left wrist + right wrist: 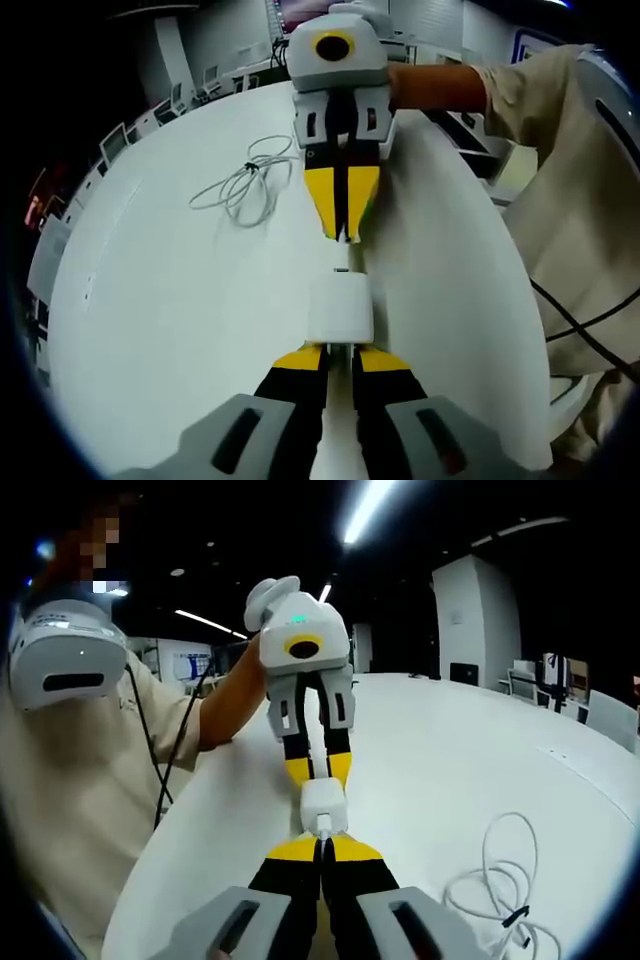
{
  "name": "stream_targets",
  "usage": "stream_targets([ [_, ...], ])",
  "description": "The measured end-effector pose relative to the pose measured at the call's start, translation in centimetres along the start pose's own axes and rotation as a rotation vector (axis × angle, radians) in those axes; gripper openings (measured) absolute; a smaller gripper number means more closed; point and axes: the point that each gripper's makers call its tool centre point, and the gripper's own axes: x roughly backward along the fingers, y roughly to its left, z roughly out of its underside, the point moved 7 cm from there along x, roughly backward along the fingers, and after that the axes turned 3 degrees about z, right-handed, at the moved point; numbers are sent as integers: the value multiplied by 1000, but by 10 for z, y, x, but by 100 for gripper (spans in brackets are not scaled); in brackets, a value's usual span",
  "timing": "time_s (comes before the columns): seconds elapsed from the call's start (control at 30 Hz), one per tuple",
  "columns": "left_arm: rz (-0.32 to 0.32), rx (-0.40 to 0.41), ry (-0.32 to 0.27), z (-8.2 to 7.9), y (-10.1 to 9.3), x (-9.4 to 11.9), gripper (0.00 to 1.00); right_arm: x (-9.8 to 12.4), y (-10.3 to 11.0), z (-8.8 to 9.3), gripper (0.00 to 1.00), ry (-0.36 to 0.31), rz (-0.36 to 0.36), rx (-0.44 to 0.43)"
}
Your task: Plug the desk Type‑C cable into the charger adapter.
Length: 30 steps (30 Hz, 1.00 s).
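My left gripper (pixel 340 352) is shut on a white charger adapter (pixel 340 305), gripping its near end above the white table. Opposite it, my right gripper (pixel 345 236) points its yellow jaws at the adapter, shut on the small white Type-C plug (pixel 342 264). The plug's tip meets the adapter's far face; how deep it sits I cannot tell. In the right gripper view, my right gripper (pixel 322 844) holds the plug (pixel 323 828) against the adapter (pixel 323 803), with the left gripper (pixel 318 772) behind it. The rest of the white cable (pixel 250 182) lies coiled on the table.
The round white table (pixel 170 320) spreads wide around both grippers. The cable coil (pixel 500 890) lies to the right of my right gripper. A person in a beige shirt (pixel 80 780) stands at the table's edge, wearing a white headset (pixel 70 660). Desks and monitors (pixel 120 145) stand beyond.
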Motion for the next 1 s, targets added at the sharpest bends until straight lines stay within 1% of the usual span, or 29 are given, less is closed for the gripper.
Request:
stream_targets([
  [0.1, 0, 4, 8, -1, 0, 0, 11, -1, 0, 0, 4, 2, 1, 1],
  [0.2, 2, -2, 35, -3, 0, -1, 11, -1, 0, 0, 4, 3, 3, -4],
  [0.33, 0, -5, 73, -6, -1, -2, 11, -2, 1, 1, 4, 6, 3, -9],
  [0.37, -3, -30, 102, -9, -2, -3, 11, -2, 2, 1, 4, 7, 3, -12],
  [0.47, -8, -27, 133, -11, -2, -4, 11, -2, 3, 3, 4, 14, 11, -1],
  [0.67, -3, 8, 175, -14, -1, -5, 11, -1, 2, 2, 4, -3, 24, -3],
  [0.8, 6, 16, 219, -17, -1, -6, 11, -1, 2, 3, 4, -4, 25, 0],
  [0.93, 17, 17, 237, -21, -1, -9, 11, -3, 4, 2, 4, 5, 16, -4],
  [0.97, 17, 19, 244, -21, 0, -9, 11, -3, 3, 3, 4, 16, 25, 13],
  [1.0, 16, 23, 248, -21, 0, -9, 11, -3, 3, 2, 4, 16, 25, 13],
])
